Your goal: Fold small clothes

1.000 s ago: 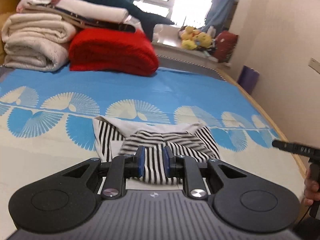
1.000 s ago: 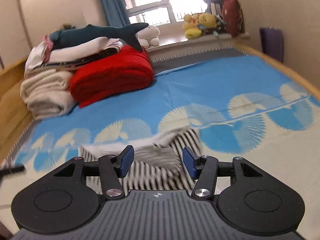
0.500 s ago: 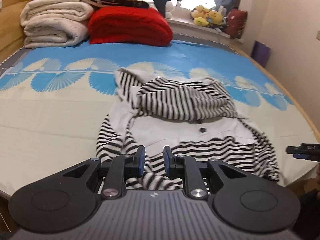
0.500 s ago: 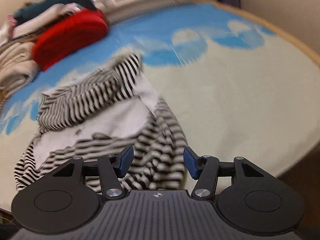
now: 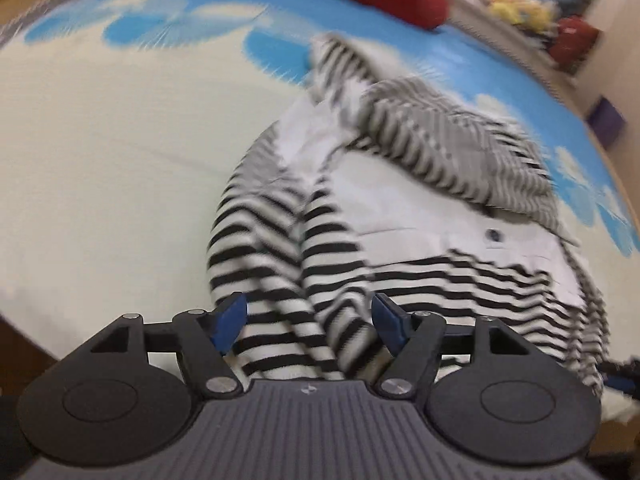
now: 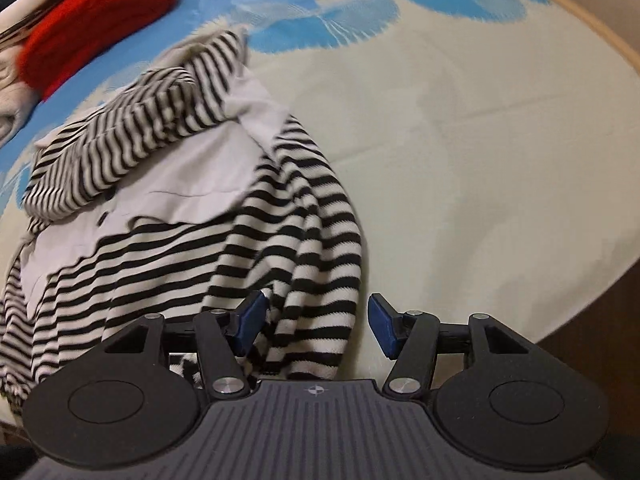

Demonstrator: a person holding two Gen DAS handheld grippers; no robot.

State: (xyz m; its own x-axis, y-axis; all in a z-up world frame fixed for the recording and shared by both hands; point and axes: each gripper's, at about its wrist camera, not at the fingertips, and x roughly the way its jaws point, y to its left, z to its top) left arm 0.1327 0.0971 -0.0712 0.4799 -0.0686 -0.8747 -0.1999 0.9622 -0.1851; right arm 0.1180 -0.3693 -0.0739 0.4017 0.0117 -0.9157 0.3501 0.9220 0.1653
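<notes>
Left gripper (image 5: 307,322): jaws apart, having just been opening. Striped sleeve (image 5: 260,264) lies between the blue pads, not pinched.

Right gripper (image 6: 316,326): jaws apart. The other striped sleeve (image 6: 316,248) hangs between the pads; the left pad looks close to the cloth, contact cannot be told.

Striped garment (image 6: 160,184) lies on the bed sheet (image 6: 480,140), near the bed's near edge. Long axis runs near to far: hem and cuffs at the near end, striped hood (image 5: 448,140) at the far end, flopped over the white chest panel. One dark button (image 5: 493,234) shows below the hood.

Near hem cut off by both gripper bodies. The left wrist view is motion-blurred; stripes smear.

Far: red blanket (image 6: 92,32), cropped at the frame top. Folded pale bedding beside it, barely legible.
</notes>
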